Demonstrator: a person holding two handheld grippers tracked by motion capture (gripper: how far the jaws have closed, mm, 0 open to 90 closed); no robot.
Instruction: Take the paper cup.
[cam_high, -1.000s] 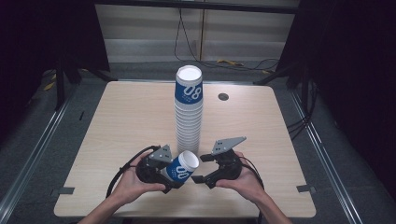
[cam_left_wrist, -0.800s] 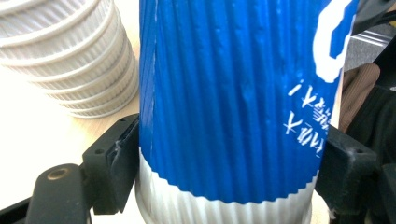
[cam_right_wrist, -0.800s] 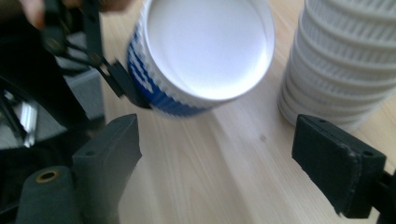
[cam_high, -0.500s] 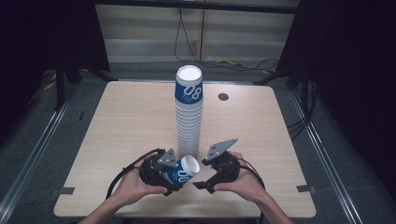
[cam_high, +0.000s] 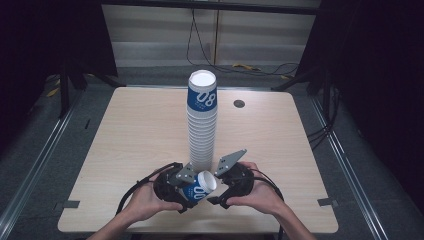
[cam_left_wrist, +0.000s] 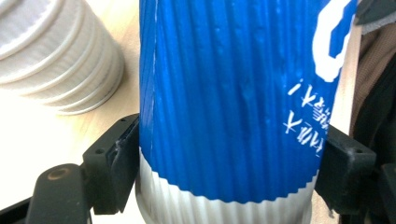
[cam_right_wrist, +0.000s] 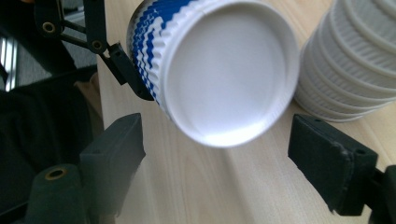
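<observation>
Left hand (cam_high: 145, 202) at the table's (cam_high: 125, 130) near edge holds the left gripper (cam_high: 187, 192), its jaws pinching a blue-and-white ribbed cup (cam_high: 200, 186) on both sides of the sleeve; in the left gripper view the two black pads press the cup (cam_left_wrist: 233, 102) near the blue/white boundary. The cup lies tilted, its white closed end facing up and right toward the right gripper (cam_high: 218, 192). Just behind it, at table centre, stands a tall stack (cam_high: 202, 125) of the same cups, top one blue with white "08"; the stack's base is near the held cup, contact cannot be told. Right hand (cam_high: 257, 192) holds the right gripper, jaws spread wide and gripping nothing; in the right gripper view the cup's (cam_right_wrist: 219, 70) white round end sits just ahead between the open jaws, stack (cam_right_wrist: 355, 60) at the right. A small dark round disc (cam_high: 239, 104) lies far right on the table.
</observation>
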